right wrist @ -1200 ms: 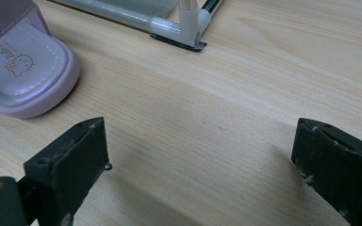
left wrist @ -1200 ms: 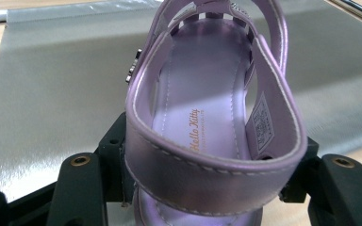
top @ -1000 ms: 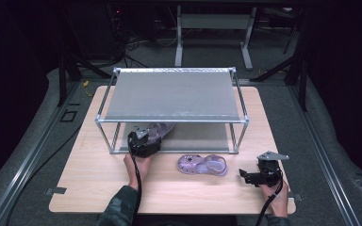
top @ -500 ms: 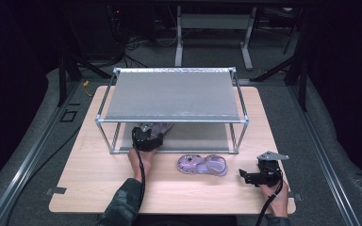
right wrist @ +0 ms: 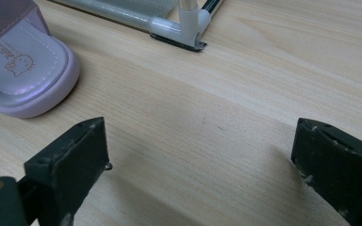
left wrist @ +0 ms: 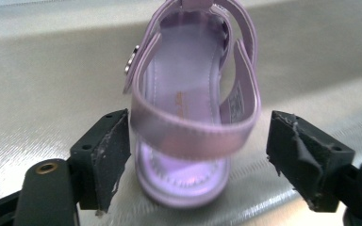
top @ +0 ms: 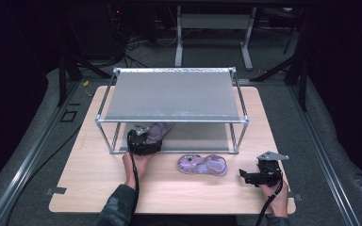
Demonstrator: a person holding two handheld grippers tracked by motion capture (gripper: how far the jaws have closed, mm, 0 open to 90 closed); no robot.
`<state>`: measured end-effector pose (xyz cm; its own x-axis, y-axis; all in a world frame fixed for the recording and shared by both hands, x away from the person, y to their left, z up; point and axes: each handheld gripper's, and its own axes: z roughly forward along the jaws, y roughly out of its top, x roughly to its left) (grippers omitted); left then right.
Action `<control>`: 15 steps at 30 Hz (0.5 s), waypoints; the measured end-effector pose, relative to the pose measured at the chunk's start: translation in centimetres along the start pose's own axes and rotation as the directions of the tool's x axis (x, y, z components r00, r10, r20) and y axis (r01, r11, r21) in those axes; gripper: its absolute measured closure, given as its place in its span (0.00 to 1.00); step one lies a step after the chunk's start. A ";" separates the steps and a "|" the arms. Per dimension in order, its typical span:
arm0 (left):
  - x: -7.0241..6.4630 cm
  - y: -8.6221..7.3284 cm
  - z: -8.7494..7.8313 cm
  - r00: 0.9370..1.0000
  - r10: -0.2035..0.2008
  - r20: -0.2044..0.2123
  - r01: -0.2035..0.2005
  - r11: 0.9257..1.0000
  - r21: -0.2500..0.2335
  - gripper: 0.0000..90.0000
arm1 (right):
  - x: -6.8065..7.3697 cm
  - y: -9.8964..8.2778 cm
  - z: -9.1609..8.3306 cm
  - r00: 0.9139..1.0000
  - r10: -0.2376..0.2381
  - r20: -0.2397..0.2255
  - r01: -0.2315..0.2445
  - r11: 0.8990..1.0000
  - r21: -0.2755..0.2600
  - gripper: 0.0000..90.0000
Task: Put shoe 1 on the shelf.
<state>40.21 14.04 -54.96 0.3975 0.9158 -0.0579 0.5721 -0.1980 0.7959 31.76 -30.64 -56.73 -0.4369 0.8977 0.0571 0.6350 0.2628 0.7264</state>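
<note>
Left gripper (top: 147, 139) sits at the rack's (top: 172, 117) front rail, jaws pointing in under the top shelf. Versus a second ago: it has pushed a little further in toward the rack, and the jaws have just been opening. The sandal (left wrist: 191, 108) stands between them, heel strap toward the camera. In the left gripper view the left pad (left wrist: 108, 155) is right at the strap, contact unclear; the right pad (left wrist: 301, 155) is plainly clear of it. So spread, not pinching. The sandal rests on the rack's lower shelf (left wrist: 52, 94), toe pointing away from the gripper; in the high view its far end (top: 158, 132) pokes out past the gripper, deeper under the top shelf.

Right gripper (top: 250, 177): same spot as a second ago, low at the near right of the table (top: 89, 174), jaws spread wide over bare wood, nothing between them. Second sandal (top: 202, 165) lies flat on the table just to its left, unmoved; its toe end (right wrist: 23, 66) shows ahead of the left jaw in the right gripper view. A rack foot (right wrist: 184, 26) stands further ahead.
</note>
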 end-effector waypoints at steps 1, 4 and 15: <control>0.0 -0.1 -0.2 1.000 0.003 -0.008 -0.003 1.000 -0.007 0.33 | 0.0 0.0 0.0 1.000 0.001 0.001 -0.001 1.000 0.000 0.05; 0.0 -0.2 -0.4 0.999 -0.027 -0.029 0.026 1.000 -0.013 0.43 | 0.0 0.0 0.0 1.000 0.006 0.000 -0.006 1.000 0.000 0.05; -1.2 0.7 0.1 0.997 -0.076 0.020 0.077 0.997 -0.005 0.51 | 0.0 0.0 0.0 1.000 0.007 -0.004 -0.007 1.000 -0.001 0.05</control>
<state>40.23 12.71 -54.37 0.3670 0.9210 -0.1308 0.5970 -0.1254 0.7924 31.78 -30.65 -56.73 -0.4351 0.8980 0.0652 0.6372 0.2560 0.7269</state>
